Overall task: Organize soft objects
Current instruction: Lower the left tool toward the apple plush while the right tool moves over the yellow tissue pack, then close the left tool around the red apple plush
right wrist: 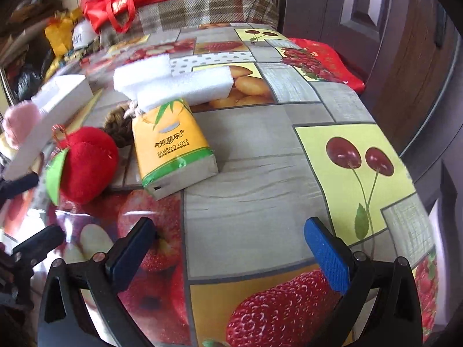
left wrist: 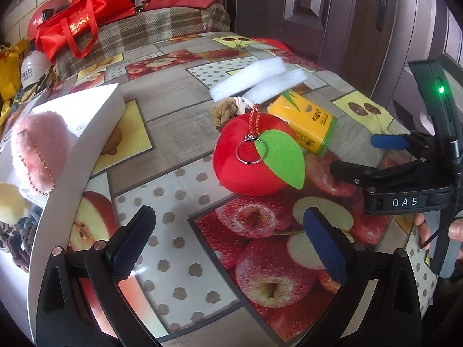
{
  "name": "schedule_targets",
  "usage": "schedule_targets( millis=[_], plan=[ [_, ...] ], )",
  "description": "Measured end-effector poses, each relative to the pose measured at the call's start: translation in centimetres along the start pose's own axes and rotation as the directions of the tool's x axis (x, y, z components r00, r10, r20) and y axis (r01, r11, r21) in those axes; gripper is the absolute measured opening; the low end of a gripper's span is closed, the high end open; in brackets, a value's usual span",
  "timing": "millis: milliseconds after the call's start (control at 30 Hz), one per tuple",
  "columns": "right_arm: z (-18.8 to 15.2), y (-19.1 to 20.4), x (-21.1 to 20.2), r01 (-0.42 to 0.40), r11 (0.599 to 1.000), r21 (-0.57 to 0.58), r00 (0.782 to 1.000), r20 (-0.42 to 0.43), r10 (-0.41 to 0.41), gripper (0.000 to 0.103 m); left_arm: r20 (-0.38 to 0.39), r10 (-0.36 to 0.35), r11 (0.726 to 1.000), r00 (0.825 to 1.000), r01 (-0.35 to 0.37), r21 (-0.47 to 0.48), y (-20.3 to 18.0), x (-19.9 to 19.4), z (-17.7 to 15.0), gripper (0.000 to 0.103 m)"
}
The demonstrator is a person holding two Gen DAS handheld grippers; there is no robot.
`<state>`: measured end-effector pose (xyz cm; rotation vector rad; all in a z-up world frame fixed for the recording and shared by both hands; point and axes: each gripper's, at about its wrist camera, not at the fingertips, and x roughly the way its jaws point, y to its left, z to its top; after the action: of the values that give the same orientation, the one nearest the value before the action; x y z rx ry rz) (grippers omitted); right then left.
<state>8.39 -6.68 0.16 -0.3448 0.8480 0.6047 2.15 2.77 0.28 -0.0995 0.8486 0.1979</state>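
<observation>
A red plush apple [left wrist: 254,156] with a green felt leaf and a key ring lies on the fruit-print tablecloth [left wrist: 173,260], ahead of my left gripper [left wrist: 228,243], which is open and empty. Behind it lie a brown knotted rope toy [left wrist: 224,112], a yellow tissue pack [left wrist: 306,121] and two white foam blocks [left wrist: 251,78]. A white box [left wrist: 58,173] at left holds a pink plush [left wrist: 37,153] and other soft toys. My right gripper [right wrist: 231,254] is open and empty, nearer than the tissue pack [right wrist: 170,147] and the apple [right wrist: 86,162]. It also shows in the left wrist view [left wrist: 376,156].
A plaid cushion [left wrist: 150,29] with red bags [left wrist: 86,14] lies at the back. Yellow bags and a white bottle [left wrist: 31,69] sit at far left. A dark wooden door [left wrist: 318,14] stands behind the table. A red bag [right wrist: 327,60] lies at the table's far right edge.
</observation>
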Motion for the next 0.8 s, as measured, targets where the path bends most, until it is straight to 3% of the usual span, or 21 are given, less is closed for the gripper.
schedule_targets(
  millis=[67,167,800],
  plan=[
    [0.23,0.52,0.2,0.001,1.0,-0.015,1.0,0.006,-0.001,0.103,-0.041,0.036,0.999,0.998,-0.036,0.019,-0.58,0.87,0.2,0.103],
    [0.34,0.45,0.36,-0.003,1.0,-0.017,1.0,0.007,0.003,0.103,-0.049,0.026,1.0,0.998,-0.026,-0.016,-0.18,1.05,0.21,0.103],
    [0.25,0.62,0.33,-0.007,1.0,-0.012,1.0,0.008,0.007,0.103,-0.058,0.072,0.994,0.996,-0.077,-0.083,0.39,1.24,0.12,0.103]
  ],
)
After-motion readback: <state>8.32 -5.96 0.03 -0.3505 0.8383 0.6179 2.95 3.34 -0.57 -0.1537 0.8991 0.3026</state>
